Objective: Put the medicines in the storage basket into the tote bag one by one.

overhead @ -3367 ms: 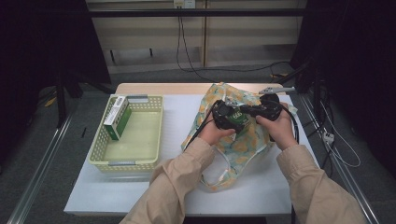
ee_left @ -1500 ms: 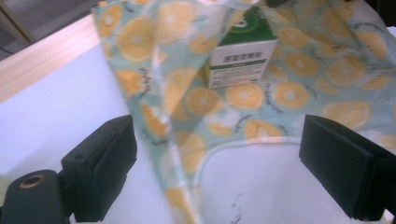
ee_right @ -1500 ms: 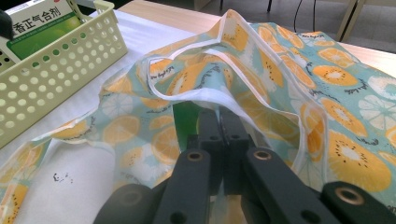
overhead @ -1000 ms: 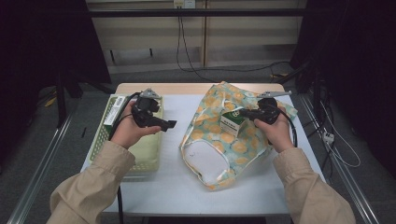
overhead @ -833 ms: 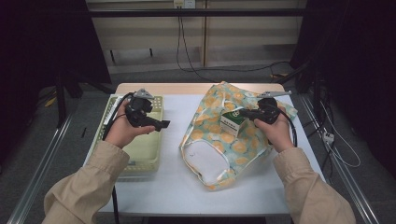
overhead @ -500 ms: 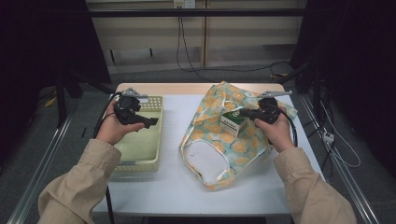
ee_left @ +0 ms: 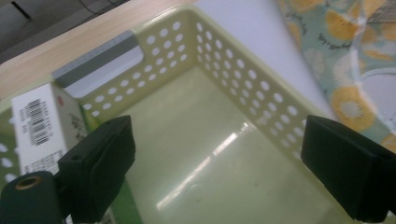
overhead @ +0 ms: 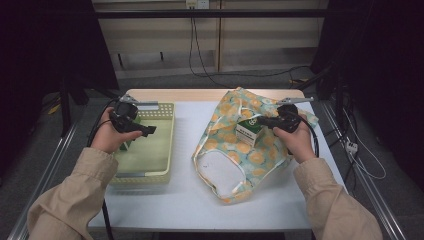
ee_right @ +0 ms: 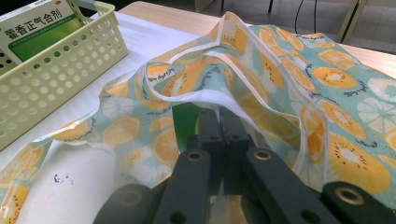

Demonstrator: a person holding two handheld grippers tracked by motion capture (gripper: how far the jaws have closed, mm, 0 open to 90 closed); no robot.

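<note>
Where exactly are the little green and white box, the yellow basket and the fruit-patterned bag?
green and white box [overhead: 248, 132], high view, on its front face.
yellow basket [overhead: 167, 135], high view, on its right-hand wall.
fruit-patterned bag [overhead: 225, 111], high view, on the printed cloth near its far end.

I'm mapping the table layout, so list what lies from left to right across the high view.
Left gripper in the person's left hand → pale green perforated plastic basket → bare white tabletop → fruit-print fabric bag → green and white carton → right gripper, jaws shut on the carton.
</note>
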